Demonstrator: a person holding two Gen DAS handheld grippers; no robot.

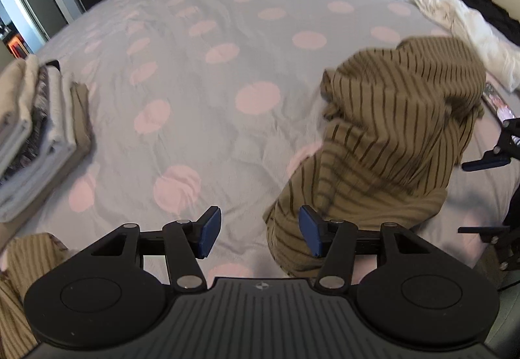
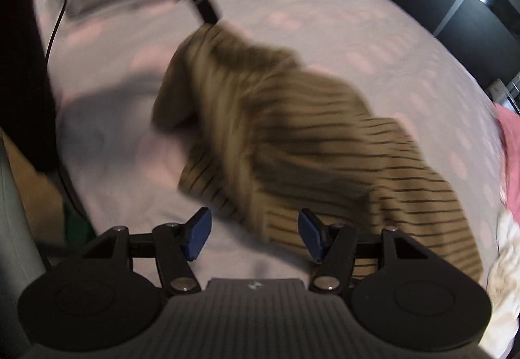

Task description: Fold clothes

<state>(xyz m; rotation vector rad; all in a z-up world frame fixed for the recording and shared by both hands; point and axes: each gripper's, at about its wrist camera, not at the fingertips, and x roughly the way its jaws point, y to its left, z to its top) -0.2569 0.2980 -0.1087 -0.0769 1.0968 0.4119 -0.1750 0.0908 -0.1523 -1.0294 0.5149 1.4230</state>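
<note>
In the left wrist view the left gripper has its jaws apart and holds nothing. The striped top lies crumpled on the right part of the bed, its near edge just beside the right finger. A stack of folded clothes sits at the left edge.

In the right wrist view, which is blurred, the right gripper is also spread and empty, with the top in a heap just ahead of it
</note>
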